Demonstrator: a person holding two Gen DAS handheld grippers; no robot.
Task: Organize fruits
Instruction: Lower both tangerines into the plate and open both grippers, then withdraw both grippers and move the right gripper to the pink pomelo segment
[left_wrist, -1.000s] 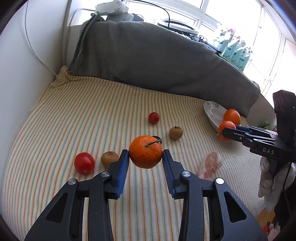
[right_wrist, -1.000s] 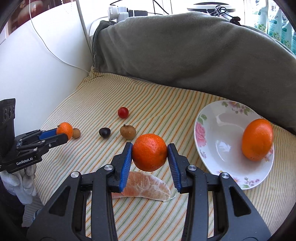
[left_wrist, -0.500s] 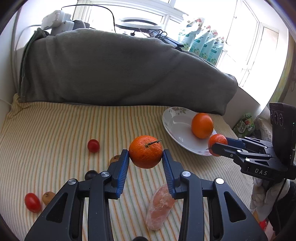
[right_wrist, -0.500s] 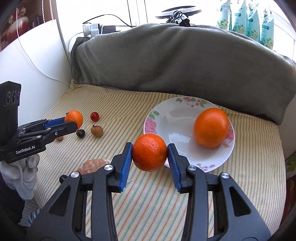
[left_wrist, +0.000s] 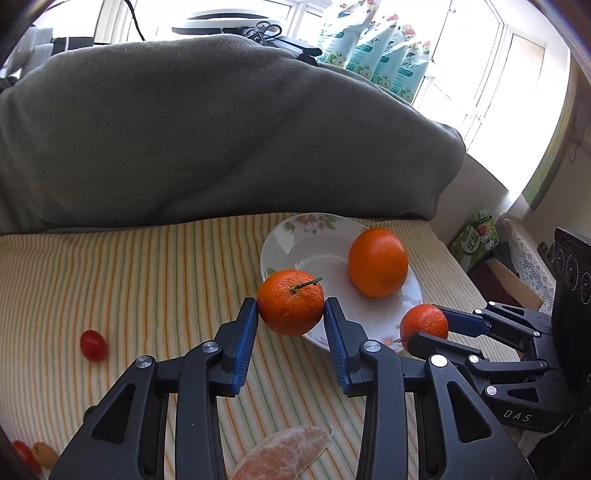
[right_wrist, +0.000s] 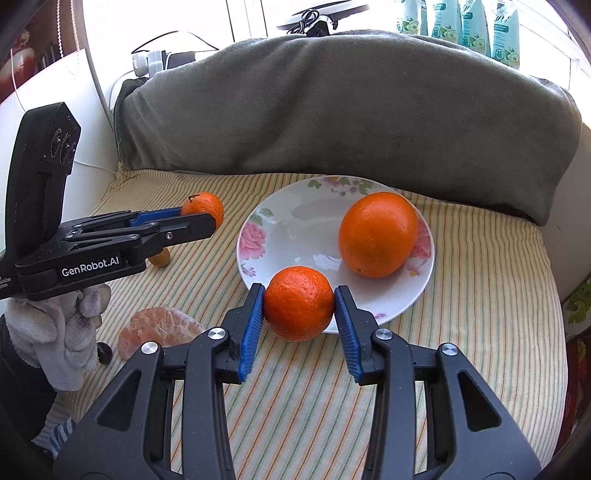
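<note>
My left gripper (left_wrist: 291, 319) is shut on a stemmed tangerine (left_wrist: 290, 301), held above the striped cloth at the near left rim of the floral white plate (left_wrist: 314, 243). My right gripper (right_wrist: 299, 312) is shut on a second tangerine (right_wrist: 299, 302), held over the plate's (right_wrist: 291, 229) near rim. A large orange (left_wrist: 377, 262) lies in the plate, also in the right wrist view (right_wrist: 377, 233). The right gripper with its tangerine (left_wrist: 424, 325) shows at right in the left wrist view. The left gripper with its tangerine (right_wrist: 203, 208) shows at left in the right wrist view.
A peeled citrus piece (right_wrist: 159, 330) lies on the striped cloth (left_wrist: 147, 280). Cherry tomatoes (left_wrist: 93, 344), a small brown fruit (right_wrist: 160, 258) and a dark grape (right_wrist: 104, 352) lie at left. A grey blanket roll (left_wrist: 207, 140) bounds the back. The bed edge drops off at right.
Both grippers have swung right and closer to the plate, each still holding its tangerine. The plate and large orange now sit directly ahead in both views.
</note>
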